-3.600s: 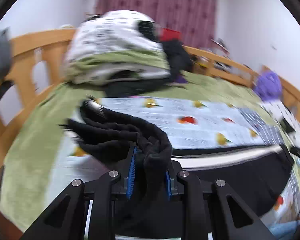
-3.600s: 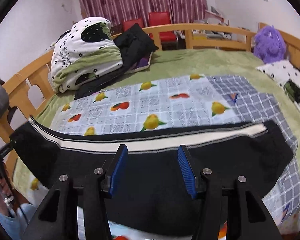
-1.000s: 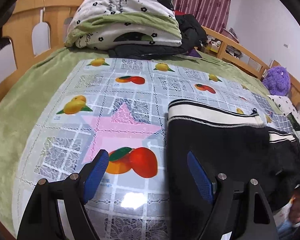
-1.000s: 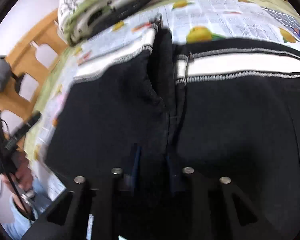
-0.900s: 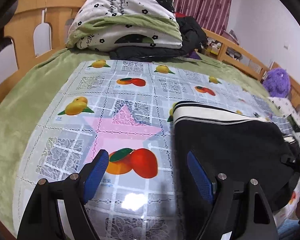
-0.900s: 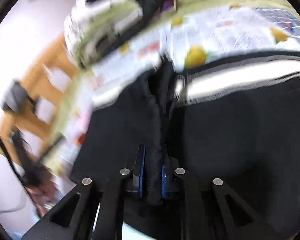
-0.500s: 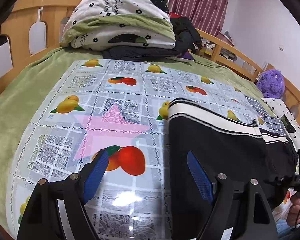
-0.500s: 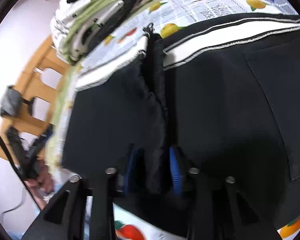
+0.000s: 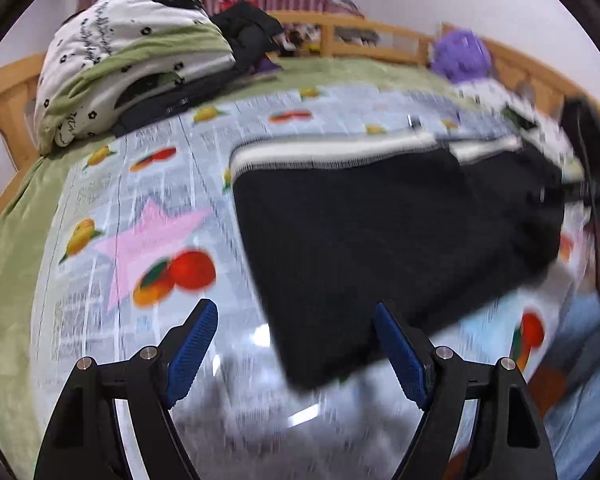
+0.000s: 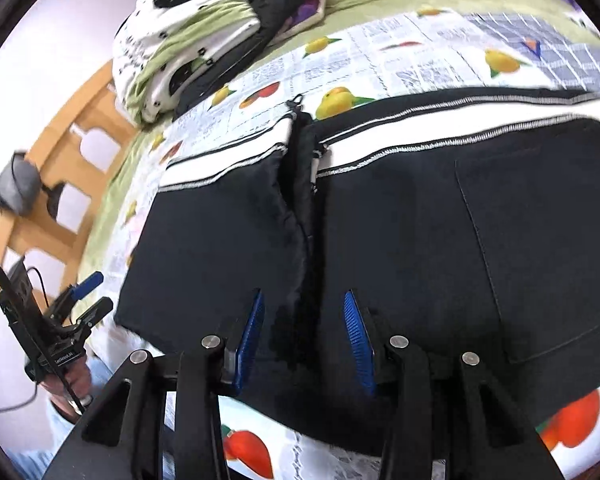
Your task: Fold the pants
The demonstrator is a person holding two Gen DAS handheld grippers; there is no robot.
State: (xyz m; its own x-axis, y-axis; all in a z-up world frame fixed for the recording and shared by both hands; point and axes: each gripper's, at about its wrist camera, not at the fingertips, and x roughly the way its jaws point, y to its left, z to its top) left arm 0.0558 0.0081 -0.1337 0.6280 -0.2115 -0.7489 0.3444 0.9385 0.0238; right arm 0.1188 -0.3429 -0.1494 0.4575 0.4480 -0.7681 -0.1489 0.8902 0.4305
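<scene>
Black pants (image 9: pixel 380 232) with a white side stripe lie folded on the fruit-print sheet (image 9: pixel 148 208). In the right wrist view the pants (image 10: pixel 420 220) fill the middle, with a raised fold ridge (image 10: pixel 298 184) running toward me. My left gripper (image 9: pixel 296 344) is open and empty, just in front of the pants' near left corner. My right gripper (image 10: pixel 304 332) is open, its blue pads either side of the fold ridge, over the black cloth. The left gripper also shows in the right wrist view (image 10: pixel 86 296), off the pants' left edge.
A folded white and green quilt (image 9: pixel 132 60) and a black jacket (image 9: pixel 252 36) are piled at the bed's far left. A wooden rail (image 9: pixel 380 36) rings the bed. A purple plush toy (image 9: pixel 464 56) sits at the far right.
My right gripper opened and let go of the fold ridge. My left gripper swung right and nearer to the pants, staying open; its view is blurred by motion.
</scene>
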